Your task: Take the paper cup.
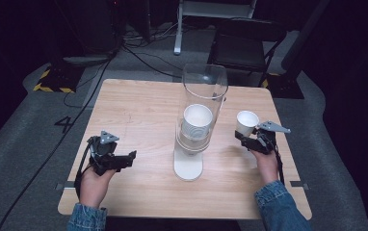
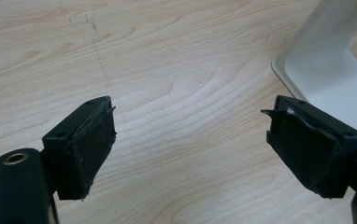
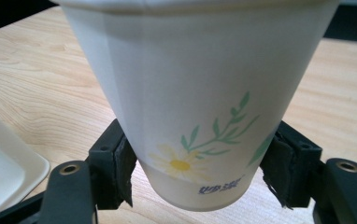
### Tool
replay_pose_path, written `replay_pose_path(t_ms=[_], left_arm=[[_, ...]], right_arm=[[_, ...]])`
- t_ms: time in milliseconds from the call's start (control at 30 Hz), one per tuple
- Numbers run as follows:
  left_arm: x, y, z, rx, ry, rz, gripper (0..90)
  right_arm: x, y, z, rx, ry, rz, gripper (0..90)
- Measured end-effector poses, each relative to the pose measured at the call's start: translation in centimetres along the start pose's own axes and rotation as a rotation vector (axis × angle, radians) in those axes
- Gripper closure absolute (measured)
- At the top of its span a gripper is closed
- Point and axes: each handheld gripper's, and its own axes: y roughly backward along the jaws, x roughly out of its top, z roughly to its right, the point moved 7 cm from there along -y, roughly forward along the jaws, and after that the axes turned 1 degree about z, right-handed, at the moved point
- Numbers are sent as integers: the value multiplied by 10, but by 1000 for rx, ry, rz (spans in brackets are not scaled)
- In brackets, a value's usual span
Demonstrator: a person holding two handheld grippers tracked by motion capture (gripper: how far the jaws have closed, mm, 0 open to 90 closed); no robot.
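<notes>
A paper cup (image 3: 190, 107) is clamped low on its wall between the jaws of the right gripper (image 1: 255, 138), held off the table (image 1: 138, 110) at the right of a clear tube (image 1: 202, 103) on a white stand (image 1: 188, 167); the likely step is judged to be feeding this cup into the tube; the grip should be kept light so the wall is not crushed, and the cup kept upright and centred over the tube mouth. A stack of cups (image 1: 197, 122) is seen inside the tube; the held cup looks empty. The left gripper (image 1: 124, 160) is held with jaws wide apart, empty, just above the table beside the stand.
</notes>
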Motion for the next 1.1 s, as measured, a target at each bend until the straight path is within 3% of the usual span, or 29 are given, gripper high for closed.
replay_pose_path(t_ms=[367,433,567,800,1100], left_arm=[[-3,1,-2,6,-7,-8,154],[-3,1,-2,5,-1,-7,154],[-2,2,-2,-7,13,9,154],[-3,1,-2,-4,6,2,154],[-3,0,-2,-3,6,-1,154]], right_arm=[[-17,-20,4,11,-18,-91,341],[-24,-25,4,4,-19,-128,340],[-29,-28,4,4,-24,-150,341],[-36,-33,2,-2,7,-187,340],[-42,-36,0,0,12,-221,338]])
